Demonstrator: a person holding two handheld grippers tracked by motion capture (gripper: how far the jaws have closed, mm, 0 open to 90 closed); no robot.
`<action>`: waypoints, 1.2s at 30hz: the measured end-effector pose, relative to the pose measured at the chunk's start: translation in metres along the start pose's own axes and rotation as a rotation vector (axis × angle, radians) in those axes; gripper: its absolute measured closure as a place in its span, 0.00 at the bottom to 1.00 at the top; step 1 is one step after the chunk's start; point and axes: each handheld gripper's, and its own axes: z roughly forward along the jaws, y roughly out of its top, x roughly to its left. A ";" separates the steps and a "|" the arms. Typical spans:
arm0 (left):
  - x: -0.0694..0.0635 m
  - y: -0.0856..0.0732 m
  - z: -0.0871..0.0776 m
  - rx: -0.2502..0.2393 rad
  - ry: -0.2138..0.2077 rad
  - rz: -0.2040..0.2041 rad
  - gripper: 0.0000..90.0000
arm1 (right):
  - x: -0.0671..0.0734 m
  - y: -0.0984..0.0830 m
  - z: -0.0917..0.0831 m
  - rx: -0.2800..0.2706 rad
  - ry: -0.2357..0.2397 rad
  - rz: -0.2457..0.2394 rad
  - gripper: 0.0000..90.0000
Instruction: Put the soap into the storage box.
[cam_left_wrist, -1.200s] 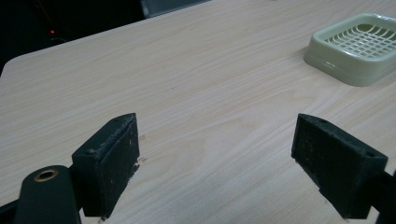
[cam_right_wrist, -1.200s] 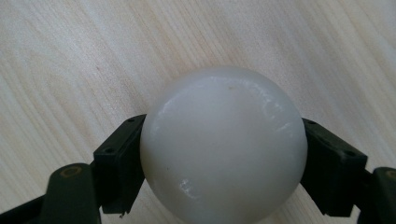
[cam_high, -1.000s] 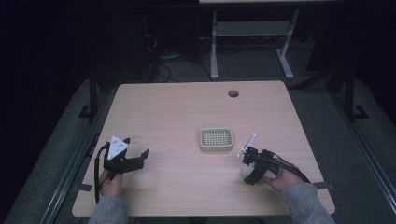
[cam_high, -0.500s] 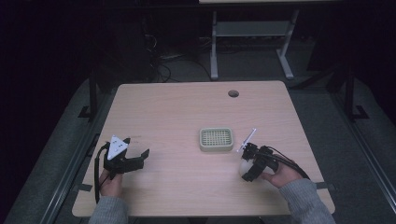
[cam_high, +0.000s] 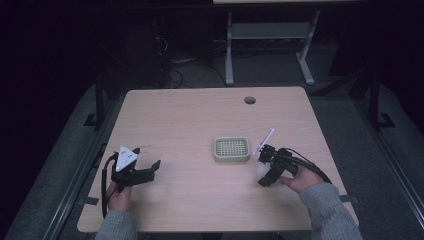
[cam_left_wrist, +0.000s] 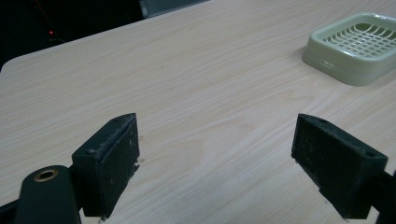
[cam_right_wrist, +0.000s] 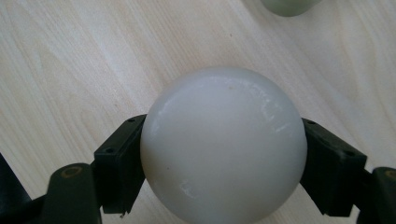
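My right gripper (cam_right_wrist: 223, 163) has its two black jaws pressed against the sides of a smooth white ball (cam_right_wrist: 223, 147), one jaw on each flank, so the ball sits pinched between them above the wood-grain table (cam_right_wrist: 70, 70). In the right gripper view the ball is close and glossy, with a few faint scuffs on its upper right, and a rounded pale green corner of the tray (cam_right_wrist: 288, 5) peeks in at the top edge. From the high view the same right gripper (cam_high: 265, 172) sits just to the right of the tray (cam_high: 231, 149), with the ball (cam_high: 261, 171) showing as a small pale patch at its tip and a thin white rod (cam_high: 265, 140) slanting up from the gripper's top. My left gripper (cam_left_wrist: 229, 158) has its jaws spread wide with nothing between them, bare table under the gap. The left gripper view shows the green tray (cam_left_wrist: 357, 46) at upper right, its gridded floor plain to see. In the high view my left gripper (cam_high: 150, 170) lies near the table's front left, well apart from the tray, its grey three-cornered plate (cam_high: 126, 157) facing up, and my hand (cam_high: 119, 195) holds it from behind.
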 end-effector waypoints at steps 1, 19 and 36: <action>0.000 0.000 0.000 0.000 -0.001 0.000 0.17 | 0.000 0.001 -0.001 -0.002 0.001 0.001 0.26; 0.001 0.000 0.000 -0.003 0.000 -0.002 0.16 | -0.006 0.023 -0.012 0.000 -0.003 -0.024 0.26; 0.001 0.000 0.000 -0.006 0.001 -0.005 0.16 | -0.011 0.038 -0.021 -0.014 -0.005 -0.032 0.26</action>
